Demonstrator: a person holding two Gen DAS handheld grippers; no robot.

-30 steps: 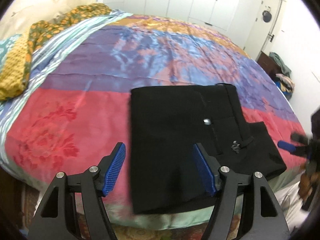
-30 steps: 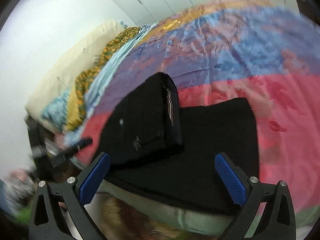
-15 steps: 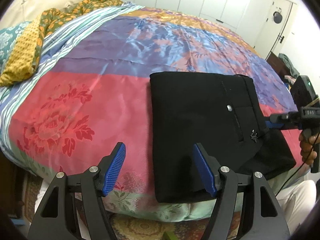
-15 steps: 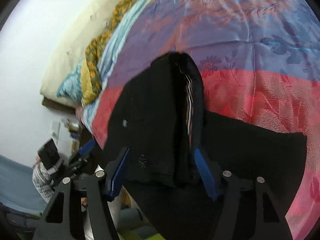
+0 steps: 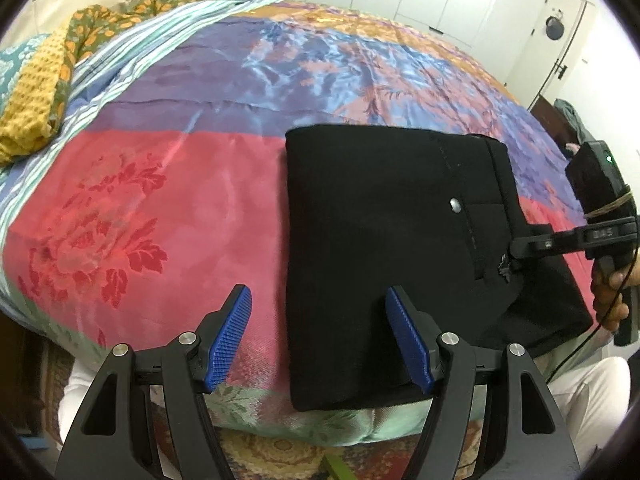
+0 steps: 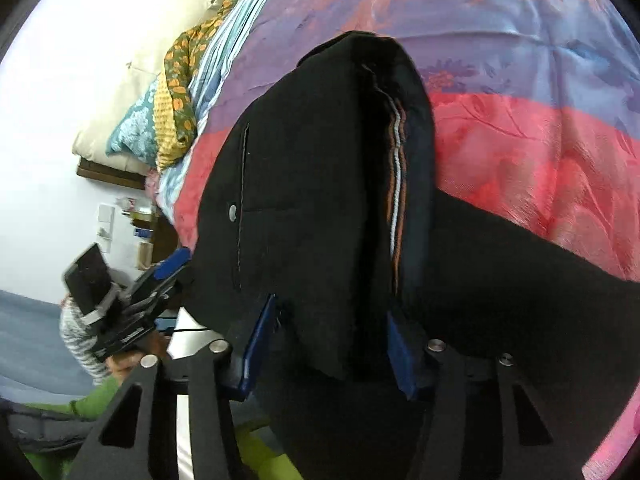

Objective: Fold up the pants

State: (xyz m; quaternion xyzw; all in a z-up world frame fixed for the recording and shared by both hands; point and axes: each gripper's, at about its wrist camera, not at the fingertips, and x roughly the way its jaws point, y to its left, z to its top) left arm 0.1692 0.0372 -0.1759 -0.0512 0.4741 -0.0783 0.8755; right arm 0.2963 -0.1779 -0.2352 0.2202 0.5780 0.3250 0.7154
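Tongs first: the right tongs (image 6: 328, 340) are closing around the waistband end of the black pants (image 5: 384, 240), fabric bunched between their blue pads, while the left tongs (image 5: 320, 336) hang spread above the folded bundle's near left edge, nothing between them. Folded into a thick rectangle, the pants lie near the bed's front edge on the multicoloured bedspread (image 5: 168, 184). Further off, a yellow knitted cloth (image 5: 36, 92) lies bunched by the pillows.

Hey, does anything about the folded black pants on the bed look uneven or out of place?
Yes. The black pants aren't squared: a lower layer sticks out past the folded top on the right, near the bed's edge. The right hand-held gripper is closing around the waistband end.
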